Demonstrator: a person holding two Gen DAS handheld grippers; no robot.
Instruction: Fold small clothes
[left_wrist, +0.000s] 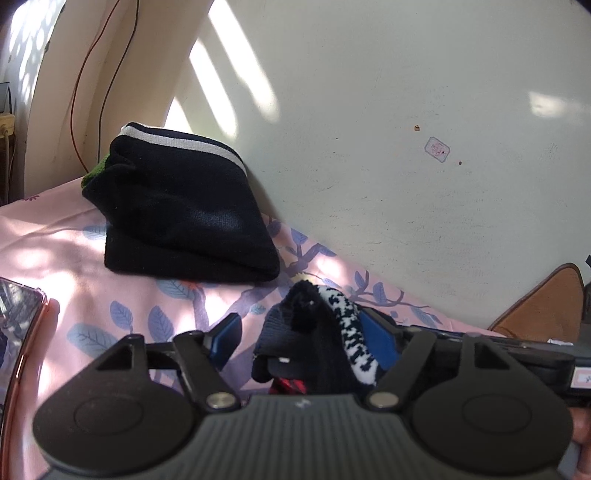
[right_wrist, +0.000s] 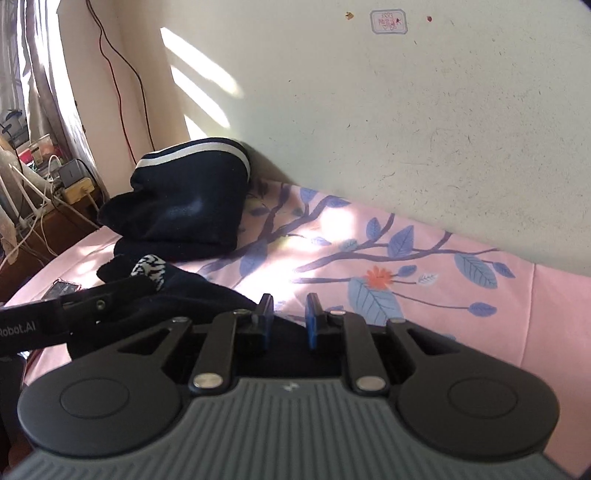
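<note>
A small dark knit garment with a black-and-white patterned band (left_wrist: 325, 343) is bunched between the wide-apart blue pads of my left gripper (left_wrist: 303, 339); the pads do not press on it. It also shows in the right wrist view (right_wrist: 155, 273), with the left gripper's arm (right_wrist: 74, 306) across it. My right gripper (right_wrist: 290, 317) sits low over dark cloth on the bed, its blue pads a small gap apart with nothing between them. A folded black garment with white stripes (left_wrist: 184, 206) lies on the pink floral sheet (right_wrist: 406, 258) by the wall.
A cream wall (left_wrist: 406, 129) borders the bed's far side. A phone in a clear case (left_wrist: 18, 317) lies at the left. A brown item (left_wrist: 546, 306) sits at the right. Cables and chargers (right_wrist: 55, 184) crowd a stand beyond the bed's left end.
</note>
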